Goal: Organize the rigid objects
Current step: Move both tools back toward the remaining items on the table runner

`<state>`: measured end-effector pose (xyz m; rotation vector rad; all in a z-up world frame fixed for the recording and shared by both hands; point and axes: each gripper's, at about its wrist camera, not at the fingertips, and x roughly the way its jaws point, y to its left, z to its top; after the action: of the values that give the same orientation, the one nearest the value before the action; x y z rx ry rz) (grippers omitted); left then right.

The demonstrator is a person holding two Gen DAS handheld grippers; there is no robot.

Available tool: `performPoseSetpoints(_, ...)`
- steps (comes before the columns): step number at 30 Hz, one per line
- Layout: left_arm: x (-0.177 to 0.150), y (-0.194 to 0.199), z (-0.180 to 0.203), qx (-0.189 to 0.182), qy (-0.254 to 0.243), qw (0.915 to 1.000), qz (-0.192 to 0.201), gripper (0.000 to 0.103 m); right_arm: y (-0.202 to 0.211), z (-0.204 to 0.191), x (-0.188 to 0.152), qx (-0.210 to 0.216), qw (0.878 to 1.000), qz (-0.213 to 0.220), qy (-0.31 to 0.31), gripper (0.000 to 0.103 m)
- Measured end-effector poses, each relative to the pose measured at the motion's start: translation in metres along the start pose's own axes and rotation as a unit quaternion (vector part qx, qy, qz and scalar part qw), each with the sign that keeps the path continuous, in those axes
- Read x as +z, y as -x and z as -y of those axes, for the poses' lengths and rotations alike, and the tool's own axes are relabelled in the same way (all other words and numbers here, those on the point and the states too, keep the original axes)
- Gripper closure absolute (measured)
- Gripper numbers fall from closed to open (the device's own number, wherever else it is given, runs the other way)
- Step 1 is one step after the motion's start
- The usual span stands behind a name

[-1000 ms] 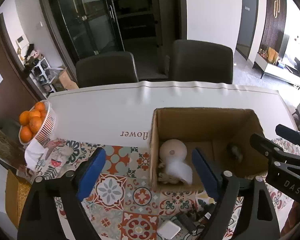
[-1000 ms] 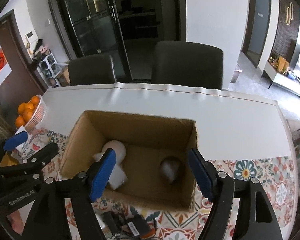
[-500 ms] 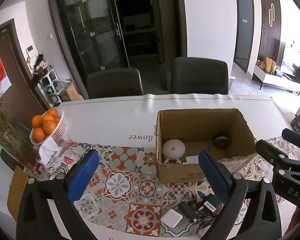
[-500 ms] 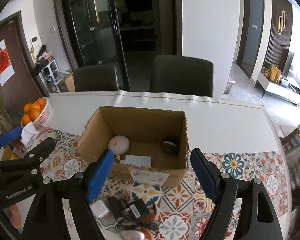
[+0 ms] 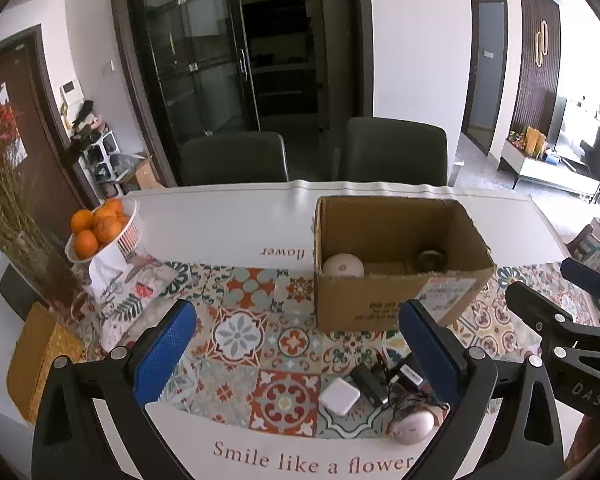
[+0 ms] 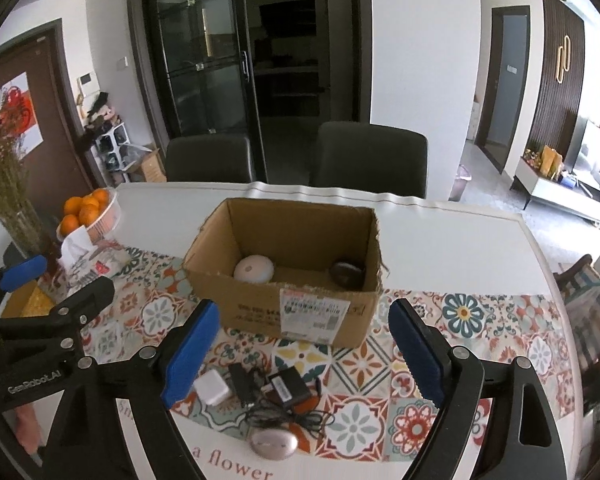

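An open cardboard box (image 5: 396, 300) (image 6: 260, 304) stands on the patterned table runner. Inside it lie a white round device (image 5: 343, 267) (image 6: 254, 269) and a dark round object (image 5: 431, 259) (image 6: 347, 274). In front of the box sit a white square adapter (image 5: 339, 396) (image 6: 213, 388), black adapters with tangled cables (image 5: 370, 382) (image 6: 288, 386) and a pale mouse (image 5: 412, 426) (image 6: 273, 444). My left gripper (image 5: 296, 340) hovers open above the runner, left of this pile. My right gripper (image 6: 304, 340) hangs over the pile, its jaws opening with nothing gripped between them.
A white basket of oranges (image 5: 100, 228) (image 6: 86, 210), a vase of dried stems (image 5: 16, 240), a printed bag (image 5: 116, 292) and a yellow woven mat (image 5: 40, 360) crowd the table's left end. Two dark chairs (image 5: 236, 156) stand at the far side.
Both grippers have drawn back and up from over the box. The adapters, cables and mouse have come into view. Both pairs of jaws stand wider.
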<state>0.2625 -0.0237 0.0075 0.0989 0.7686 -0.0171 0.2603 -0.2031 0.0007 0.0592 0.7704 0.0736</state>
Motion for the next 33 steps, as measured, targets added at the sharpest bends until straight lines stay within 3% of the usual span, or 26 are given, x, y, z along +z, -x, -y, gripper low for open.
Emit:
performPoseSetpoints(12,-0.054,-0.009,-0.007,-0.008,0.017,0.9982,-0.057,0.0,-0.006,-0.012,-0.049,0.022,0.999,-0.026,0.01,0.016)
performPoseSetpoints(33,-0.123,-0.057,-0.016,0.001,0.014,0.9869,-0.161,0.0,-0.062,-0.022,-0.117,0.053,0.989,-0.138,0.005,0.017)
